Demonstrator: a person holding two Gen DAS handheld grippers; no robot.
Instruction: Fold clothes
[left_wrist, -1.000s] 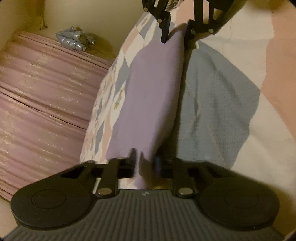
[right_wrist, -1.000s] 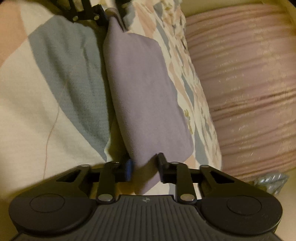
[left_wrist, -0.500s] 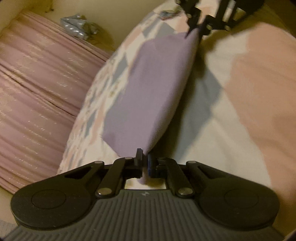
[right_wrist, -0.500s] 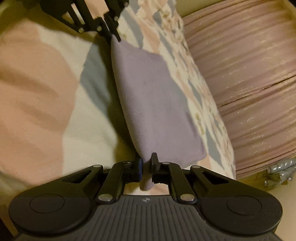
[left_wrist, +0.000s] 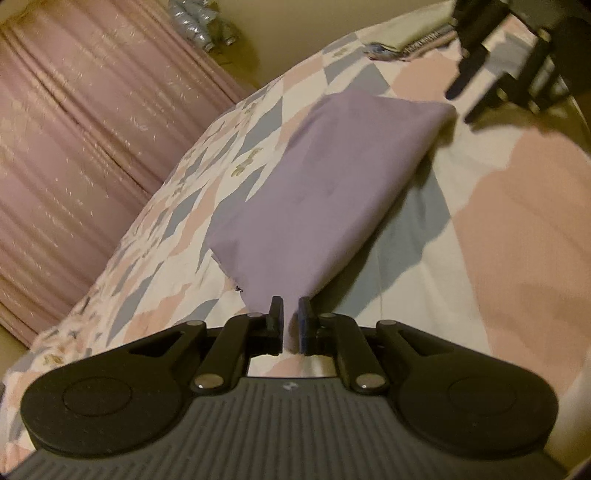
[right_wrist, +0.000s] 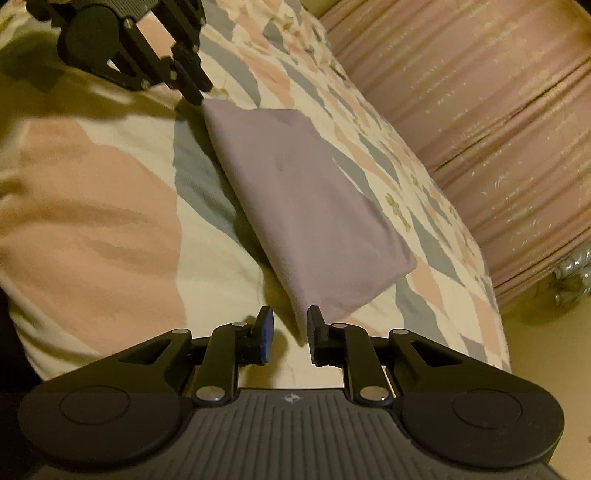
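Folded lilac garment (left_wrist: 314, 192) flat on patchwork bedspread (left_wrist: 517, 206), between both grippers. Left gripper (left_wrist: 290, 314) fingers narrow, pinching its near corner. Right gripper (right_wrist: 290, 325) fingers wide, straddling opposite corner loosely.

No text, label or number can be read anywhere.
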